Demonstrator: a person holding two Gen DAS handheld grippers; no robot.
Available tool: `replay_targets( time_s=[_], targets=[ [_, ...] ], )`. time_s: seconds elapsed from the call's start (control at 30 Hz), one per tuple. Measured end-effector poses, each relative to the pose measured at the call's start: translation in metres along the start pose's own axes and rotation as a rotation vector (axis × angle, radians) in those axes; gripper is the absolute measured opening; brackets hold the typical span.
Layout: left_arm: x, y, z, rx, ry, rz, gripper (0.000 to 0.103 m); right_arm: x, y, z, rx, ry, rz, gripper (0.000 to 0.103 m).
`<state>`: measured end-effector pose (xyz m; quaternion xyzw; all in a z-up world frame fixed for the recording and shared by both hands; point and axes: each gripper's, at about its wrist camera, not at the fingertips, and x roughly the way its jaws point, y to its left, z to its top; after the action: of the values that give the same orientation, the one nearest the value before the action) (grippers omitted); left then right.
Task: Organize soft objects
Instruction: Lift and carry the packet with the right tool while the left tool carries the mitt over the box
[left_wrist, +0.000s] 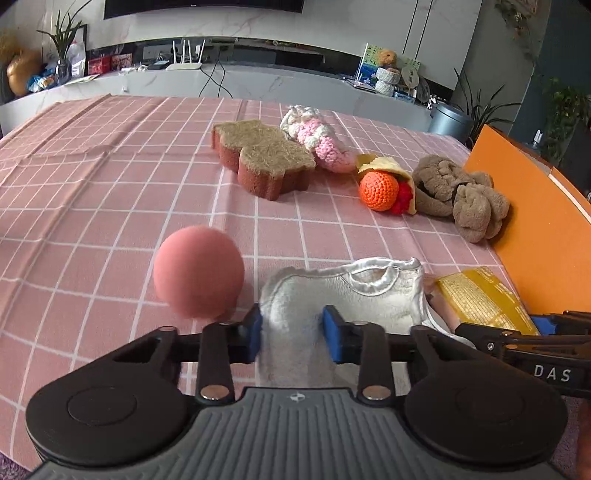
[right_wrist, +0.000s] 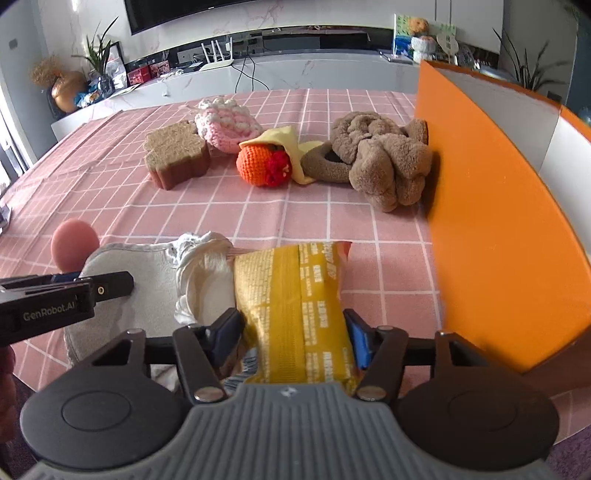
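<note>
- Your yellow packet (right_wrist: 295, 306): near end hidden under the right wrist camera's housing, bottom centre.
- Orange box (right_wrist: 498, 221): cut off at right frame edge.
- Packet print: too blurred to read.

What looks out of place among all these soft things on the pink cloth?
The yellow snack packet between the right gripper's fingers: it is crinkly printed foil, not fabric or foam like the rest. Also, the white cloth in front of the left gripper lies rumpled, its edge tucked against the packet.
</note>
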<state>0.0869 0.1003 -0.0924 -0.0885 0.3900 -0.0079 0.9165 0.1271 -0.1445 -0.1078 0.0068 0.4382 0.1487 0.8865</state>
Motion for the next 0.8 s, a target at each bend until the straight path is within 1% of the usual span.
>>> replay_targets(
  time_s=[0.03,0.07,0.13,0.17,0.2,0.23,0.3,0.4,0.57,0.8],
  targets=[
    [0.002,-0.001,0.001,0.008,-0.005,0.006,0.018,0.001,-0.002,0.001,0.019,0.004,0.008,0.058],
    [0.003,0.0,0.002,0.005,-0.011,0.005,0.013,0.002,-0.004,0.003,0.033,0.004,0.011,0.058],
    [0.006,0.003,0.003,-0.016,-0.021,-0.007,0.012,0.0,-0.006,0.005,0.041,0.0,0.016,0.056],
    [0.006,0.005,0.003,-0.029,-0.024,-0.026,0.012,-0.002,-0.006,0.005,0.042,-0.002,0.017,0.055],
    [0.004,0.005,0.002,-0.033,-0.038,-0.029,0.011,-0.003,-0.007,0.006,0.042,-0.004,0.017,0.054],
    [0.002,0.005,0.001,-0.027,-0.052,-0.026,0.011,-0.004,-0.007,0.006,0.041,-0.003,0.016,0.051],
    [-0.001,0.006,0.001,-0.03,-0.082,-0.028,0.011,-0.005,-0.008,0.006,0.041,-0.002,0.012,0.049],
    [-0.009,0.008,0.004,-0.05,-0.115,-0.049,0.011,-0.007,-0.01,0.007,0.036,-0.011,0.01,0.046],
    [-0.029,0.004,0.015,-0.034,-0.176,-0.016,0.011,-0.023,-0.007,0.012,0.009,-0.066,0.011,0.045],
    [-0.055,-0.003,0.029,-0.028,-0.25,-0.028,0.011,-0.052,-0.005,0.021,-0.012,-0.139,0.032,0.044]
  ],
)
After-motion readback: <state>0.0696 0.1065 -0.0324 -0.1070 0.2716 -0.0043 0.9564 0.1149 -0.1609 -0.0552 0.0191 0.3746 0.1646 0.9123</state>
